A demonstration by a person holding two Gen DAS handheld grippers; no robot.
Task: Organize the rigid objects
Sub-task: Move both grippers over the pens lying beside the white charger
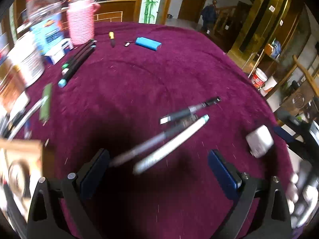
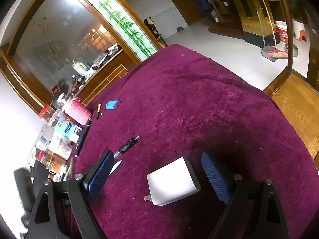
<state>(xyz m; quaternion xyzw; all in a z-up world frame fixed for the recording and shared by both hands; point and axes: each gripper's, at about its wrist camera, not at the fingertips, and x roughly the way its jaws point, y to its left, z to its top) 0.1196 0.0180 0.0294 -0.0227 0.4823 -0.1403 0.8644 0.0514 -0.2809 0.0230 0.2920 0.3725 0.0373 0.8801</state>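
- On the maroon tablecloth (image 2: 199, 103), both grippers hang over scattered odds and ends, and the left wrist view is smeared with blur.
- Left gripper (image 1: 159, 157): jaws spread wide, nothing between the pads. Just ahead of them lie a grey pen (image 1: 143, 149) and a white pen (image 1: 171, 144), side by side and slanting up to the right.
- Beyond those two, a black pen (image 1: 189, 110) lies at much the same slant.
- Right gripper (image 2: 157, 164): jaws wide apart as well. A white charger plug (image 2: 172, 181) lies flat on the cloth between the blue pads, clear of both, its prong toward the camera.
- That same plug turns up at the right edge of the left wrist view, well apart from the pens.
- Far side of the table: a blue case (image 1: 148, 43) with a small gold-and-black pen (image 1: 112, 38) near it.
- Along the left edge, a pink woven bottle (image 1: 80, 25) stands upright, a row of dark markers (image 1: 76, 63) lying just beside it, then jars and boxes too blurred to name.
- Beyond the table, a bamboo-painted panel (image 2: 127, 27) and a red-and-white bucket (image 2: 282, 31) on the floor.
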